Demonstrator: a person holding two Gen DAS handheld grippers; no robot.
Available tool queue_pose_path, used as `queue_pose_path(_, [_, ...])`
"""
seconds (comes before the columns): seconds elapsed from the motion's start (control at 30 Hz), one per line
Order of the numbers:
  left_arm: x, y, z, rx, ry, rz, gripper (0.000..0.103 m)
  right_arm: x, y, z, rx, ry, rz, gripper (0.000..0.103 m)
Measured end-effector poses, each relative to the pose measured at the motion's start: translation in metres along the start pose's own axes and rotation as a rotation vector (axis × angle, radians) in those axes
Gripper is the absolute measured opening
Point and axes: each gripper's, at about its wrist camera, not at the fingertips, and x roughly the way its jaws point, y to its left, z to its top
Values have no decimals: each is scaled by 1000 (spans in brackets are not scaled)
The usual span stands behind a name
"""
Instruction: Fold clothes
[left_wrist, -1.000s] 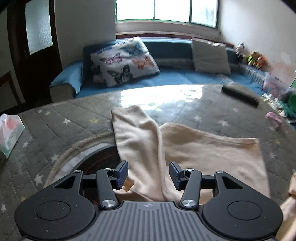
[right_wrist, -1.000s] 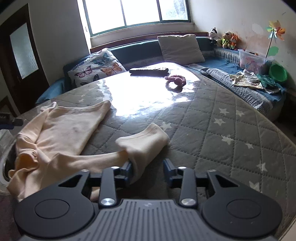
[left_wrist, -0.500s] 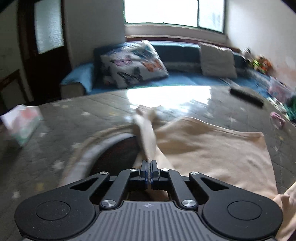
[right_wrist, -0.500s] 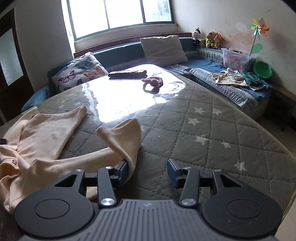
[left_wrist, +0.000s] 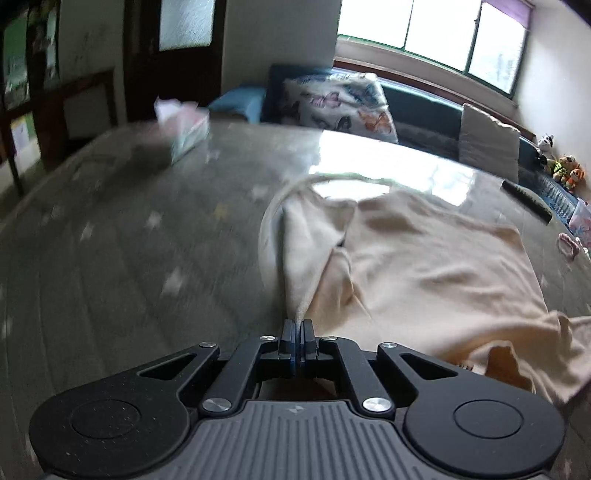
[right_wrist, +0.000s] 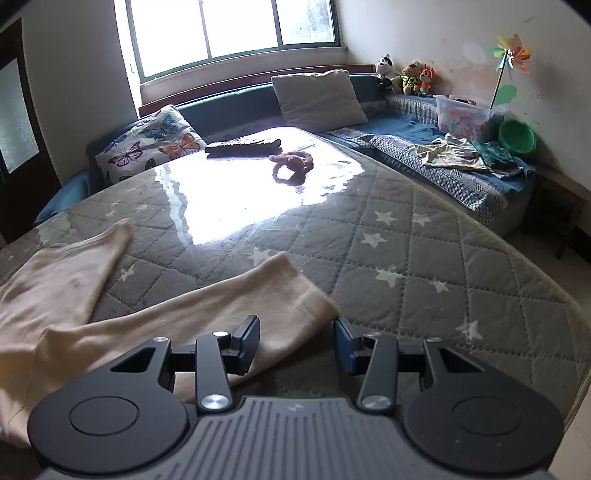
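A cream long-sleeved garment (left_wrist: 424, 258) lies spread on the grey star-quilted table (left_wrist: 129, 258). My left gripper (left_wrist: 297, 325) is shut on one sleeve (left_wrist: 306, 251) and holds it lifted, the cloth running up from the closed tips. In the right wrist view the other sleeve (right_wrist: 240, 306) lies flat across the table (right_wrist: 424, 258), its cuff end between the fingers of my right gripper (right_wrist: 295, 341), which is open and holds nothing.
A tissue box (left_wrist: 183, 129) stands at the far left of the table. A black remote (right_wrist: 243, 146) and a pink toy (right_wrist: 291, 166) lie at the far side. A sofa with cushions (right_wrist: 317, 96), clothes and a green bowl (right_wrist: 517, 134) surrounds the table.
My left gripper closed on the sleeve and pulled it up and left, swinging the view. The right sleeve, earlier bunched, now lies stretched out flat, its cuff between the open right fingers.
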Motion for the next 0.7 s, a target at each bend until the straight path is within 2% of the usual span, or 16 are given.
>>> queue_pose_path(0.17, [-4, 15, -3, 6, 6, 67, 14, 6, 0, 6, -27, 6, -20, 44])
queue_pose_path(0.23, [-6, 11, 3, 28, -16, 75, 30, 8, 2, 7, -32, 6, -21, 44])
queue_pose_path(0.3, [-7, 3, 10, 81, -53, 67, 38, 6, 3, 8, -28, -1, -14, 44])
queue_pose_path(0.43, [4, -20, 29, 185, -103, 41, 39, 6, 8, 8, -47, 0, 11, 44])
queue_pose_path(0.53, [24, -37, 44, 261, -115, 8, 47, 10, 10, 6, -56, 10, 13, 41])
queue_pose_path(0.63, [52, -50, 56, 305, -101, 29, 47, 12, 12, 6, -77, 2, 15, 30])
queue_pose_path(0.7, [70, -53, 62, 314, -79, 33, 47, 13, 13, 7, -83, -3, 16, 15])
